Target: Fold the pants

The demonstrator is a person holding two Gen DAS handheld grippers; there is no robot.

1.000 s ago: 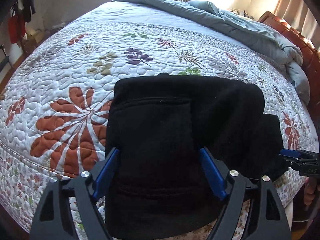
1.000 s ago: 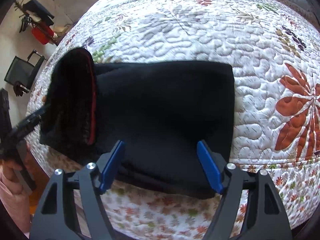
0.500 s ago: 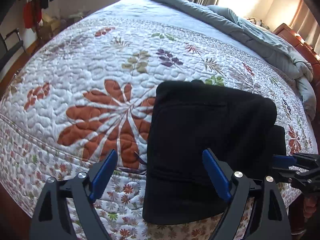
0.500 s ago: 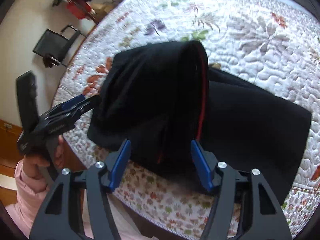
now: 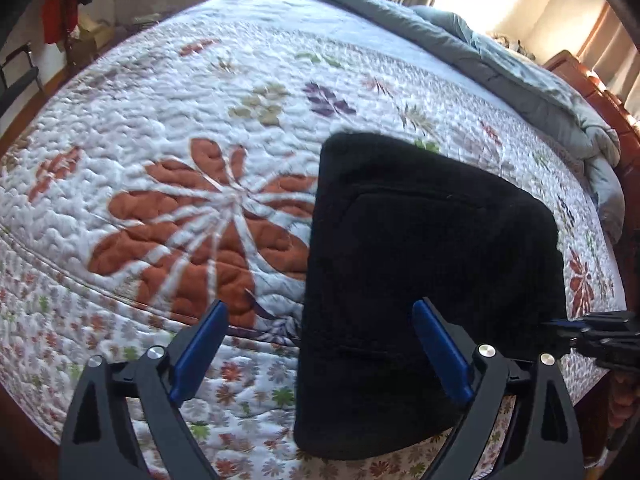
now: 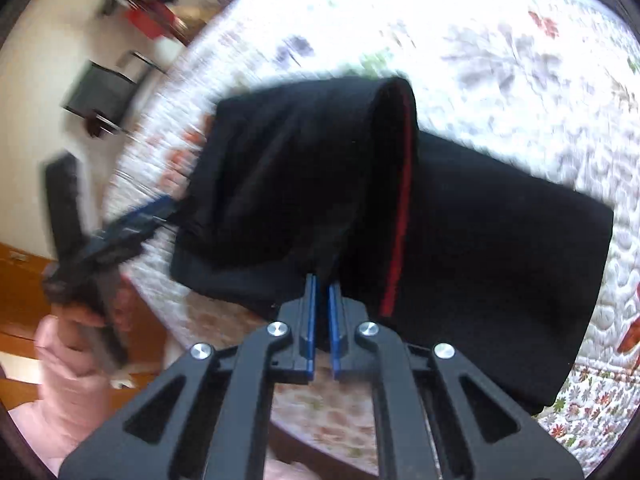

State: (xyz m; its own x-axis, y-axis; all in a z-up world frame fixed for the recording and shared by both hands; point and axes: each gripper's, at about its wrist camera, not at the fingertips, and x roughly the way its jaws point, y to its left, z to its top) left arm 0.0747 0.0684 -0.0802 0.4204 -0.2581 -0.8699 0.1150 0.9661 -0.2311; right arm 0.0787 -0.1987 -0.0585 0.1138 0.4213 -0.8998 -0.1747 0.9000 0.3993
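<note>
Black folded pants [image 5: 432, 264] lie on the flowered quilt [image 5: 208, 128] near the bed's front edge. My left gripper [image 5: 319, 306] hangs above their left edge, its jaws wide and still opening; the right finger [image 5: 438, 348] is over the cloth, the left one over bare quilt, neither pressing. In the right wrist view the pants [image 6: 500, 240] show a red stripe [image 6: 400, 200] along a raised fold. My right gripper [image 6: 322, 280] is shut on the near edge of that fold. It shows at the pants' right edge [image 5: 576, 326] in the left wrist view, the left gripper [image 6: 132, 220] in the right one.
A grey-blue duvet [image 5: 500, 64] is bunched along the far right of the bed, by a wooden headboard [image 5: 600, 92]. A hand in a pink sleeve [image 6: 68, 380] holds the left gripper. A black chair [image 6: 100, 92] and red items [image 6: 148, 20] stand on the floor beyond the bed.
My right gripper slid along the pants' near edge to the raised fold and shut on it. My left gripper moved left off the pants' middle and opened wider.
</note>
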